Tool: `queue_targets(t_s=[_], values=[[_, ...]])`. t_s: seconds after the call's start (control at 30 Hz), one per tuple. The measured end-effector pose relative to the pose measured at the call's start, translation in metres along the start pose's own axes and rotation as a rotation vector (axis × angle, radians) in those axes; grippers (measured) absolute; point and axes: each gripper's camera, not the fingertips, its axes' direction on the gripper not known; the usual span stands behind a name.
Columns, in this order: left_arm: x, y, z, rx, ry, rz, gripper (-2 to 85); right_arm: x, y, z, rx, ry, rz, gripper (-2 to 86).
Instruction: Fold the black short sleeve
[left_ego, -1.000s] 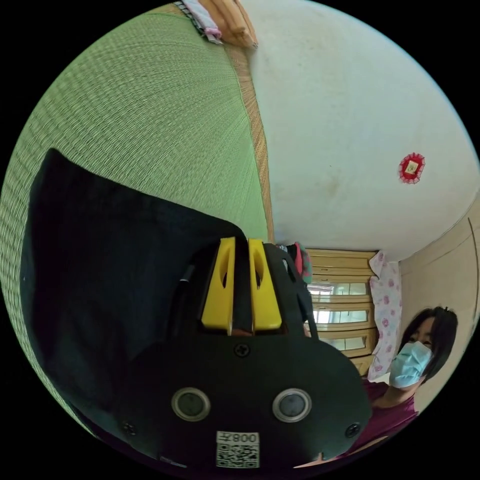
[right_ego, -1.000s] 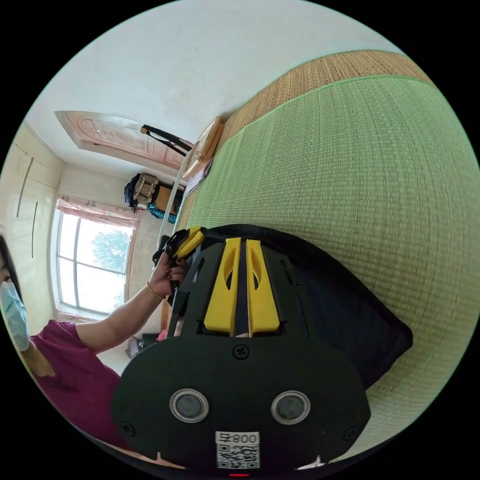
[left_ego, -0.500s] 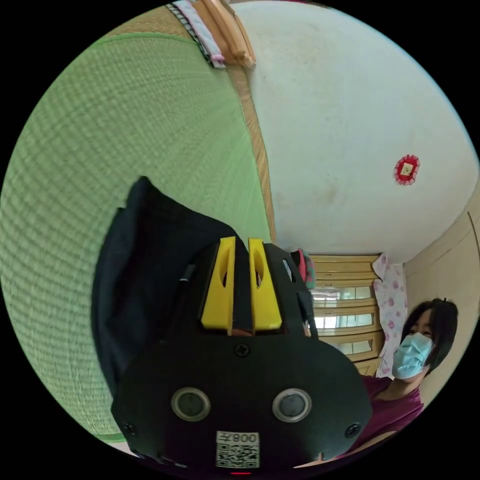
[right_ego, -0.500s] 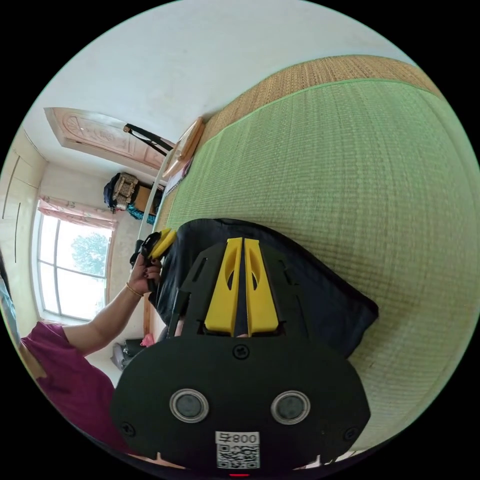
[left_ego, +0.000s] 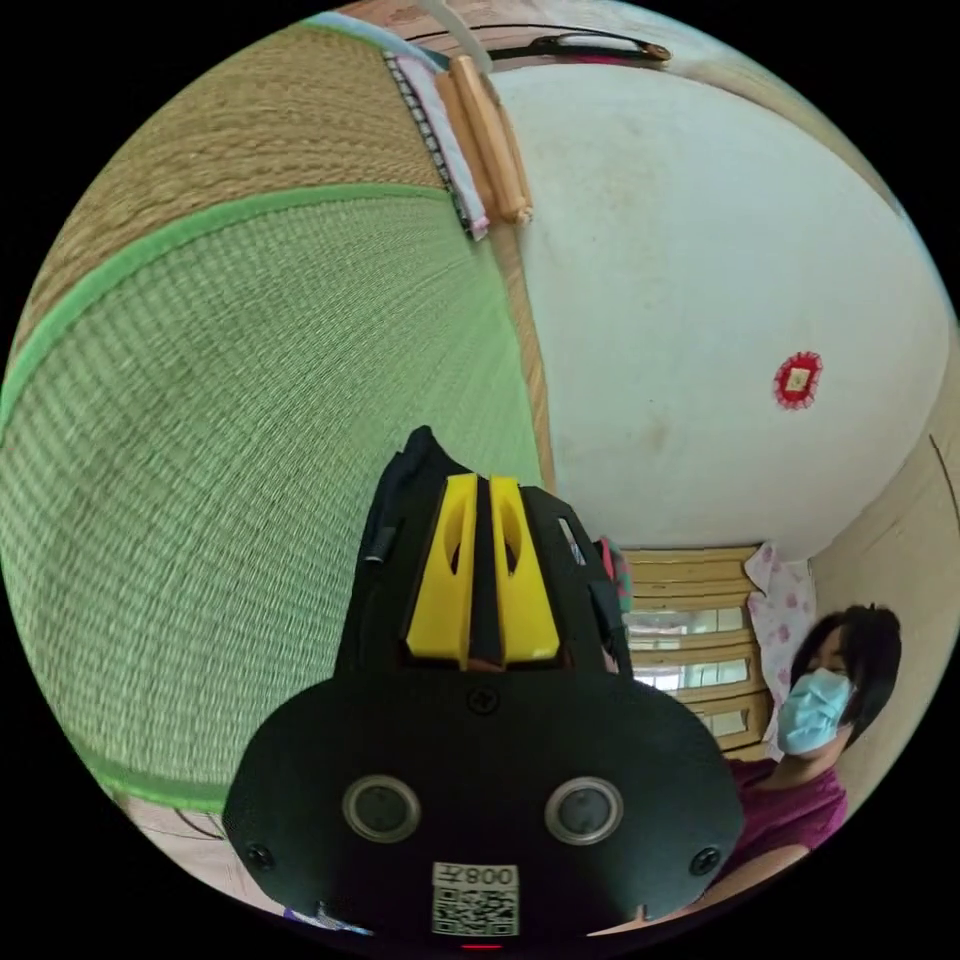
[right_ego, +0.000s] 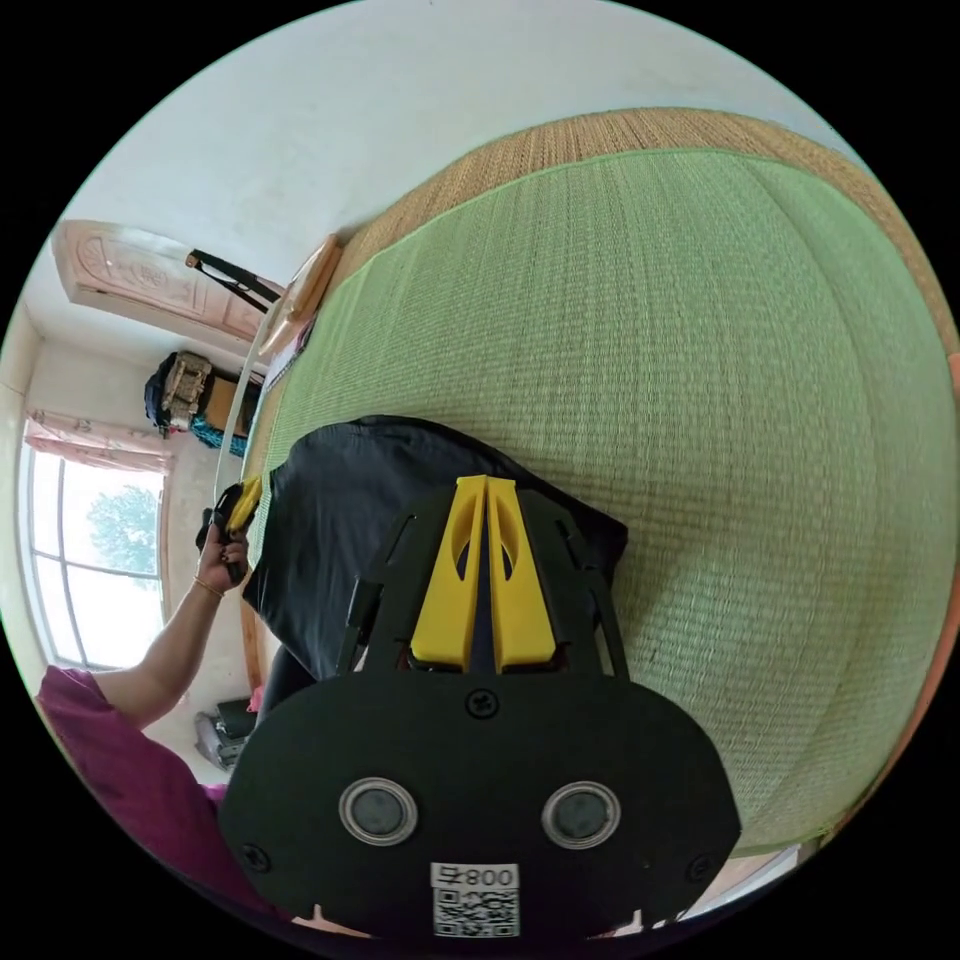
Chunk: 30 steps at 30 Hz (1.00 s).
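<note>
The black short sleeve shirt (right_ego: 350, 510) hangs stretched between my two grippers above a green woven mat (right_ego: 650, 350). In the right gripper view my right gripper (right_ego: 486, 490) is shut on the shirt's near edge, its yellow jaws pressed together. The left gripper (right_ego: 240, 505) shows there too, in a person's hand, gripping the shirt's far edge. In the left gripper view my left gripper (left_ego: 483, 488) is shut with black cloth between its jaws, and a small tip of the shirt (left_ego: 420, 445) sticks out past them.
The mat (left_ego: 250, 400) has a brown straw border (left_ego: 200, 120) and meets a white wall (left_ego: 700, 280). A wooden board (left_ego: 490, 140) leans at the mat's far end. A masked person (left_ego: 820, 700) in a maroon top stands by a wooden cabinet (left_ego: 690, 620). A window (right_ego: 90, 550) is behind.
The shirt has been lifted off the mat. In the left gripper view its black cloth has shrunk to a small tip. In the right gripper view the left gripper now sits farther off.
</note>
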Motion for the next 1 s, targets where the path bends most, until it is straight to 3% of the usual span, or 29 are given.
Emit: queue_targets(t_s=[0.27,0.67,1.0], values=[[-0.003,0.079,-0.074,-0.117,-0.198,0.031,1.9,0.017,0.072,-0.06,-0.003,-0.099,0.042,1.9],[0.036,0.102,-0.049,-0.33,-0.43,0.233,0.6,0.053,0.19,-0.114,-0.065,-0.113,0.224,5.5],[0.012,0.118,-0.097,-0.223,-0.32,0.129,0.1,0.06,0.211,-0.128,-0.09,-0.107,0.226,5.8]])
